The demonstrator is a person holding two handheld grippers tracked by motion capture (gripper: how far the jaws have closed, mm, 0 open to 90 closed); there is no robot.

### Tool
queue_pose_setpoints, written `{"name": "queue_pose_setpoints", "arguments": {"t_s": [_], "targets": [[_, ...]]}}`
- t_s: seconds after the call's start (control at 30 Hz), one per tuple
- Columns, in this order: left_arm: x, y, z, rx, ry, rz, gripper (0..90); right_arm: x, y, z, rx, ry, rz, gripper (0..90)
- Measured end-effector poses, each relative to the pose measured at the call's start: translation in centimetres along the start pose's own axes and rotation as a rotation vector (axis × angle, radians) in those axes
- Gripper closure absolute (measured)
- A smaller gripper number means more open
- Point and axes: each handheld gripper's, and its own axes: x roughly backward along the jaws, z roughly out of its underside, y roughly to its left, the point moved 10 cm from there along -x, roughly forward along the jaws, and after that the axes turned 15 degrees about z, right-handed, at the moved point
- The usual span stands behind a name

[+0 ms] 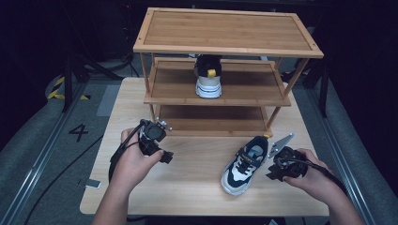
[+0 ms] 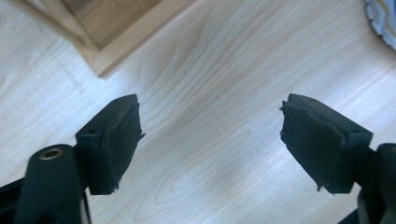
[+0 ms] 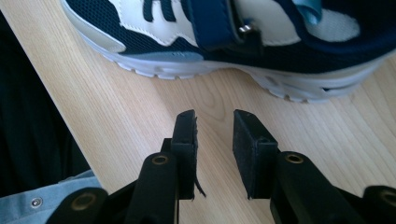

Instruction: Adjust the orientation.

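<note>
A navy and white sneaker point(image 1: 244, 164) lies on the light wooden table point(image 1: 197, 187), toe toward the front edge. Its mate point(image 1: 208, 79) stands on the middle shelf of a three-tier wooden rack point(image 1: 225, 33). My right gripper point(image 1: 276, 168) is just right of the table sneaker. In the right gripper view the sneaker's side point(image 3: 224, 32) runs across the top, a short way beyond my right gripper point(image 3: 214, 116), which is narrowly open and empty. My left gripper point(image 1: 158, 146) hovers in front of the rack's left leg. In the left gripper view my left gripper point(image 2: 210, 105) is wide open over bare wood.
The rack's bottom corner point(image 2: 107, 42) sits close ahead of the left gripper, and the sneaker's sole edge point(image 2: 383, 18) shows far right. The rack's top and bottom shelves hold nothing. Dark floor with cables surrounds the table.
</note>
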Motion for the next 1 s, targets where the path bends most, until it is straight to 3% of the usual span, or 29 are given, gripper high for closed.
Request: {"name": "queue_pose_setpoints", "arguments": {"t_s": [0.13,0.23,0.27,0.4,0.57,0.87,1.0], "targets": [[-0.7,0.3,0.9,0.031,-0.031,0.05,17.9,-0.6,0.4,-0.4,0.018,-0.001,0.003,71.8],[-1.2,1.3,1.6,0.026,-0.011,0.014,18.0,-0.9,0.8,-0.6,0.021,0.003,-0.009,73.6],[-1.3,1.6,1.8,0.046,-0.009,0.005,17.9,-1.0,0.9,-0.7,0.025,0.004,-0.013,74.0],[-1.8,2.4,2.2,0.04,-0.021,0.001,18.0,-1.4,1.4,-1.0,0.032,-0.005,-0.017,77.2],[-2.1,3.1,3.0,0.045,-0.022,-0.002,17.9,-2.1,2.0,-1.2,0.053,-0.016,-0.022,89.4],[-1.8,4.1,4.1,0.065,-0.033,-0.005,17.9,-3.1,3.2,-2.1,0.074,-0.034,-0.043,90.0],[-1.5,4.9,5.1,0.102,-0.037,-0.021,17.9,-3.5,3.9,-3.3,0.07,-0.071,-0.071,90.0]]}}
